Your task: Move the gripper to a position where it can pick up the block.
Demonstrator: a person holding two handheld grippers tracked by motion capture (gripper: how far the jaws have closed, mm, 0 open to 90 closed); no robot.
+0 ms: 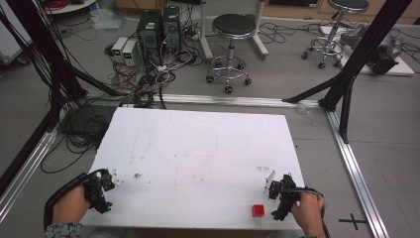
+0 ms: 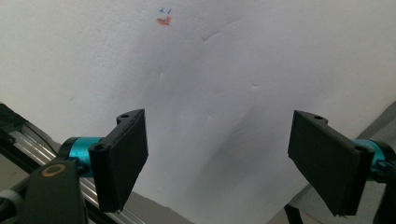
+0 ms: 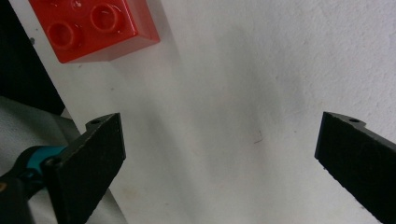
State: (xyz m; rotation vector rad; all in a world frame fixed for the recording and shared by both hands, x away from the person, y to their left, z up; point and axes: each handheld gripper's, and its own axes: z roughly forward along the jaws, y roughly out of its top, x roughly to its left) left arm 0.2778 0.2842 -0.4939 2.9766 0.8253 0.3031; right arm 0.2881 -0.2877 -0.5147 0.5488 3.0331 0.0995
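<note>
A small red studded brick (image 1: 257,210) lies near the front edge of the white table (image 1: 198,153), just left of my right gripper (image 1: 275,191). In the right gripper view the brick (image 3: 95,25) sits at the upper left, beyond the left jaw, and the right gripper (image 3: 219,158) is open over bare table with nothing between its jaws. My left gripper (image 1: 105,182) rests at the table's front left corner. In the left gripper view the left gripper (image 2: 219,163) is open and holds nothing.
An aluminium frame rail (image 1: 356,173) runs along the floor right of the table. Black struts (image 1: 346,74), cables (image 1: 79,134), computer boxes (image 1: 158,27) and two stools (image 1: 230,34) stand beyond the far edge. A small orange and blue mark (image 2: 164,17) is on the table.
</note>
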